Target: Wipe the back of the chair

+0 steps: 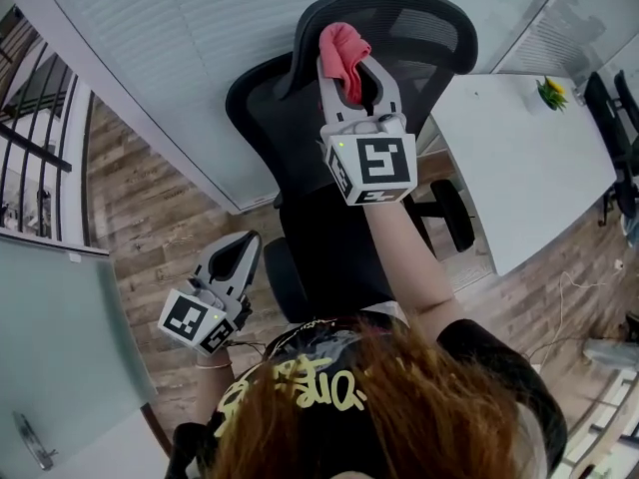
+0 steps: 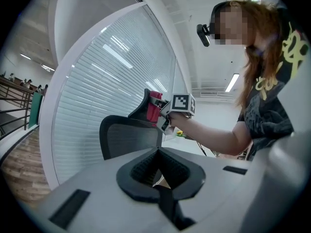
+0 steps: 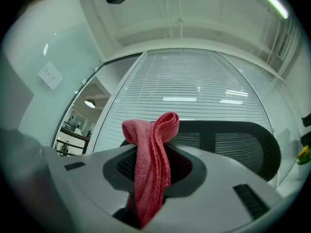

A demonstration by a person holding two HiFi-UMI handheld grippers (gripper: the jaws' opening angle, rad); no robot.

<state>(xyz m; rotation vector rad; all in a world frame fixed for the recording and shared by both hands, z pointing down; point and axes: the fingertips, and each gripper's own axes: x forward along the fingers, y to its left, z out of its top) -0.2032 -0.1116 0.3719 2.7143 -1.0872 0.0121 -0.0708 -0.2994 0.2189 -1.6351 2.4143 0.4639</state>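
Window blinds (image 1: pixel 200 28) back a black mesh chair (image 1: pixel 270 118). At its headrest (image 1: pixel 424 23), the right hand-held gripper (image 1: pixel 351 73) pinches a red cloth (image 1: pixel 337 43). The left hand-held gripper (image 1: pixel 248 239) hangs low beside the seat, jaws together, empty.

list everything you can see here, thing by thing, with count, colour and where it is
chair: 1, black mesh, centre, in front of the person
cloth: 1, pink-red, at the chair's top edge, clamped in the right tool
table: 1, white, right of the chair
yellow-green thing: 1, small, on the table's far end; too small to identify
blinds: 1 set, white, behind the chair
floor: brown wood
railing: 1, dark, far left
left tool: 1, grey, low left, shut, empty
right tool: 1, grey, raised, shut on the cloth
forearm: 1, bare, behind the right tool
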